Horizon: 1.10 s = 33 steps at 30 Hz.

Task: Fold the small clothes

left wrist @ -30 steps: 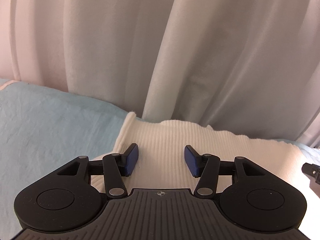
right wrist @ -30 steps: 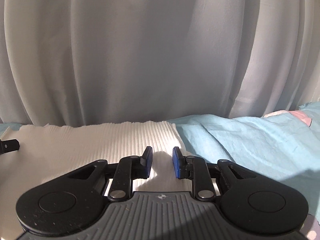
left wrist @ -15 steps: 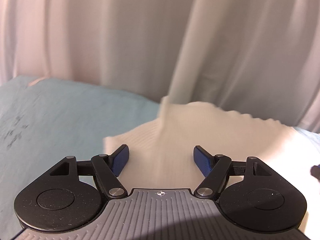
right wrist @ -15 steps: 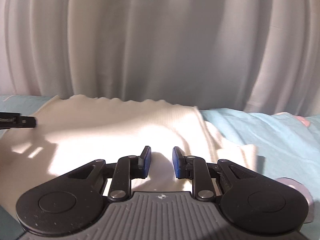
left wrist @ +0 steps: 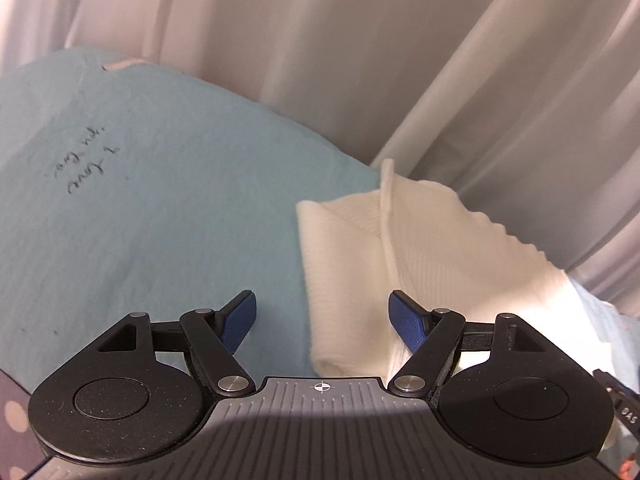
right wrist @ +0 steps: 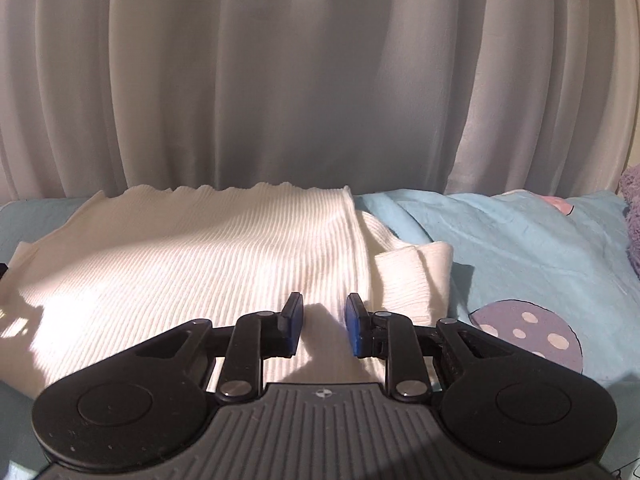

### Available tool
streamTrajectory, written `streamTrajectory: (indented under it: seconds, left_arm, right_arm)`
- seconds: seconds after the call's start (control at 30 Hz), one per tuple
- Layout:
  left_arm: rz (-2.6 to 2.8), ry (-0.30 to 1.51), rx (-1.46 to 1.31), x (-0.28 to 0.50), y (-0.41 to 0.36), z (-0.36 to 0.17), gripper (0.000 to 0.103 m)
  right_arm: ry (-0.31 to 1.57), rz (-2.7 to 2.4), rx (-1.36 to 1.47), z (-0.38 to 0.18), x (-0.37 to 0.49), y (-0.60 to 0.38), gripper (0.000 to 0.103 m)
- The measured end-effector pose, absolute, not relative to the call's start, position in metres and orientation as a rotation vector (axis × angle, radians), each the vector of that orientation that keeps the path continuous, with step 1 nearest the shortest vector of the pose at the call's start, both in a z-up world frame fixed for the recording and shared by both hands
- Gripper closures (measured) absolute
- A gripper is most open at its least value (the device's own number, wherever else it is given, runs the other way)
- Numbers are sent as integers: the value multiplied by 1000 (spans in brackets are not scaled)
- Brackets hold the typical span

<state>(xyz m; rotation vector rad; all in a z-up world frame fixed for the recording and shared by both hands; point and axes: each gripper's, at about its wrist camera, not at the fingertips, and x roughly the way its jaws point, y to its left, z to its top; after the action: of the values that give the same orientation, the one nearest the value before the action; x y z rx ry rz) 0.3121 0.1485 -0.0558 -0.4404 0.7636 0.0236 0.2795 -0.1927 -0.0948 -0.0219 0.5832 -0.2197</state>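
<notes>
A white ribbed knit garment (right wrist: 208, 256) lies flat on the light blue bedsheet (right wrist: 520, 240), its folded sleeve (right wrist: 412, 272) sticking out on the right. In the left wrist view the garment (left wrist: 420, 248) shows its folded left edge. My left gripper (left wrist: 322, 320) is wide open and empty, just above the garment's left edge. My right gripper (right wrist: 323, 330) is partly open and empty, low over the garment's near right part.
White curtains (right wrist: 320, 80) hang close behind the bed. The sheet carries handwriting (left wrist: 86, 160) at the left and a purple spotted print (right wrist: 528, 340) at the right. A purple plush thing (right wrist: 632, 216) sits at the far right edge.
My left gripper opened wider and moved back and left, off the garment. My right gripper drew back toward me; the garment now lies flat with more of it in view.
</notes>
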Motion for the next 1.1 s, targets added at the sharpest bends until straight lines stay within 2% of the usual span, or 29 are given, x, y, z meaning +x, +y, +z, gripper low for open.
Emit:
streamTrajectory:
  seconds: [0.1, 0.23, 0.43, 0.5, 0.6, 0.7, 0.73, 0.77, 0.8, 0.83, 0.87, 0.97, 1.1]
  left_arm:
    - [-31, 772, -481, 316, 149, -59, 24]
    - [-73, 779, -547, 315, 149, -58, 30]
    - [-149, 788, -762, 316, 166, -69, 29]
    - [-183, 778, -819, 316, 173, -70, 25]
    - [-206, 813, -801, 321, 173, -72, 22]
    - [-205, 809, -753, 324, 164, -73, 27]
    - [-195, 813, -743, 325, 163, -73, 34]
    - [-185, 821, -737, 327, 161, -73, 46]
    - [-171, 831, -730, 329, 160, -73, 53]
    - [-149, 845, -713, 335, 158, -75, 67]
    - [-142, 853, -701, 338, 158, -77, 73]
    - [-134, 853, -686, 343, 154, -75, 81]
    - [-112, 852, -708, 345, 151, -70, 84]
  right_arm:
    - [591, -190, 45, -90, 274, -191, 81]
    - [596, -162, 98, -90, 270, -185, 81]
    - [621, -108, 98, -95, 267, -167, 81]
    - [632, -103, 98, -99, 269, -164, 81]
    - [640, -97, 97, -103, 270, -160, 81]
    - [632, -102, 99, -103, 270, -160, 81]
    - [627, -105, 100, -102, 270, -160, 81]
    - [625, -112, 99, -101, 269, -161, 81]
    - [625, -124, 97, -101, 269, -162, 81]
    - [622, -137, 96, -101, 268, -164, 81]
    - [621, -147, 97, -100, 268, -165, 81]
    - [607, -182, 106, -99, 264, -172, 81]
    - [624, -250, 93, -103, 264, -181, 81]
